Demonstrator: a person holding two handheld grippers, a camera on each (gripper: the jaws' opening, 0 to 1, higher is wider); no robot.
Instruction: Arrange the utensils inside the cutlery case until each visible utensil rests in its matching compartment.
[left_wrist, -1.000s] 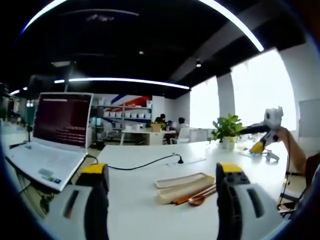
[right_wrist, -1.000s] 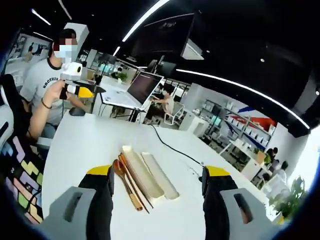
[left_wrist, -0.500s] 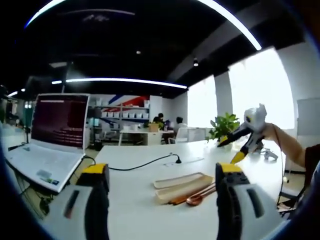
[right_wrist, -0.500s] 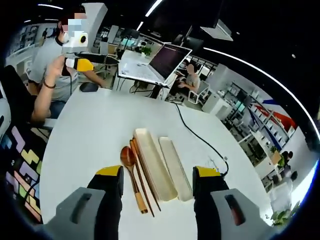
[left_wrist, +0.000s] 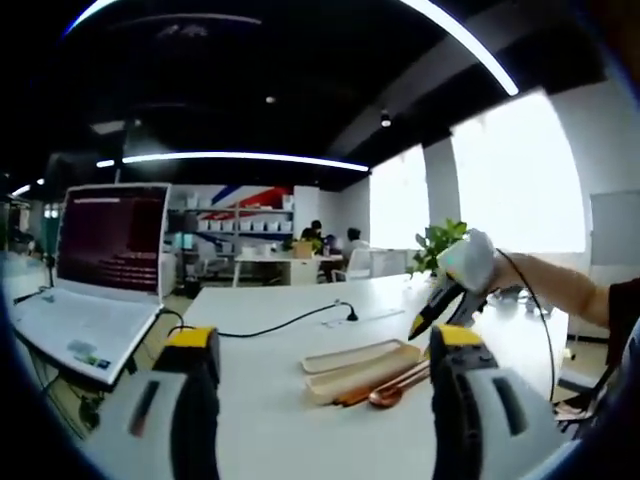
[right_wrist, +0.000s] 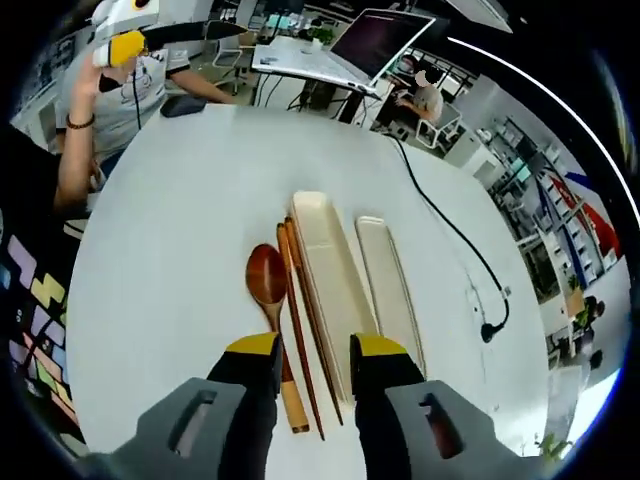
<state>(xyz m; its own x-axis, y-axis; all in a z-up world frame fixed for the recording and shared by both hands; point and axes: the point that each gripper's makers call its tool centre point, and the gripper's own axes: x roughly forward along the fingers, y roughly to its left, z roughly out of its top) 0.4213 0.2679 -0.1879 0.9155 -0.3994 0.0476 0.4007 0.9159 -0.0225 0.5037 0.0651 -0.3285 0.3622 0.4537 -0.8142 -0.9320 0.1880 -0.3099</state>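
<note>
Chopsticks (right_wrist: 303, 330) just ahead of the narrowed, empty right claw (right_wrist: 314, 362) are best pinched squarely; the wide-open left claw (left_wrist: 318, 352) holds nothing.

left gripper (left_wrist: 325, 355) jaws apart, empty | right gripper (left_wrist: 445, 300) over cutlery case (left_wrist: 362, 362) | wooden spoon (left_wrist: 398, 388) beside case on white table (left_wrist: 270, 420) | laptop (left_wrist: 90, 280) left

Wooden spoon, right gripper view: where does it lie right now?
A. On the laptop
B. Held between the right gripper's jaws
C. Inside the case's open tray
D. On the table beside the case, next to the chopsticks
D. The wooden spoon lies on the white table beside the chopsticks, outside the case; the right gripper hangs above them, holding nothing.
</note>
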